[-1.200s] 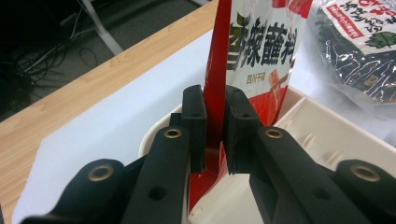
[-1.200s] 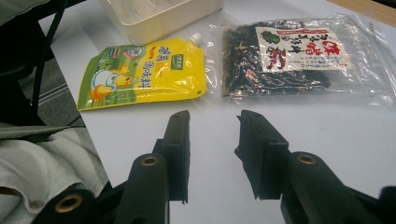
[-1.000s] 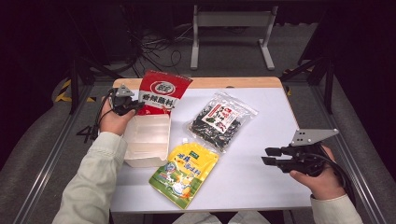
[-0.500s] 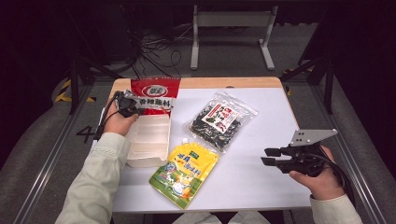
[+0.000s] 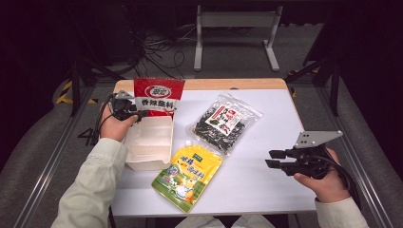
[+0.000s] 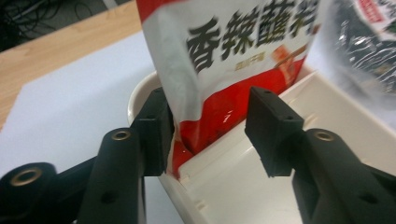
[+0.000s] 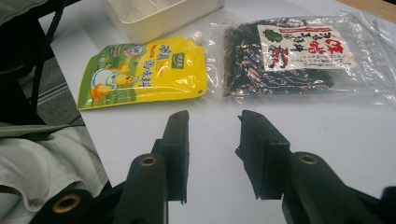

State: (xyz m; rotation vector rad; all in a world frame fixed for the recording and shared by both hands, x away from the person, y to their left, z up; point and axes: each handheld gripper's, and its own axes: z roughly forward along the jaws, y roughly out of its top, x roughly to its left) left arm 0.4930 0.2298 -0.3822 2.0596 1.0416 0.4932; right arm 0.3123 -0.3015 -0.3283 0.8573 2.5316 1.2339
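Red seasoning packet standing in the white box as the left gripper lets go.

The red packet (image 5: 158, 96) stands upright at the far end of the white box (image 5: 148, 145), its bottom edge down inside the box against the end wall. The left gripper (image 5: 135, 115) sits at the box's far left corner; its jaws have just been opening, and in the left gripper view the packet (image 6: 233, 60) is between them, the left pad at its edge and the right pad clear of it. The yellow spout pouch (image 5: 187, 175) lies flat just beside the box's near right corner, and the clear bag of dark dried food (image 5: 223, 122) lies to the right of the box. The right gripper (image 5: 274, 159) hovers well to the right of the box, its jaws partly apart with nothing between them.
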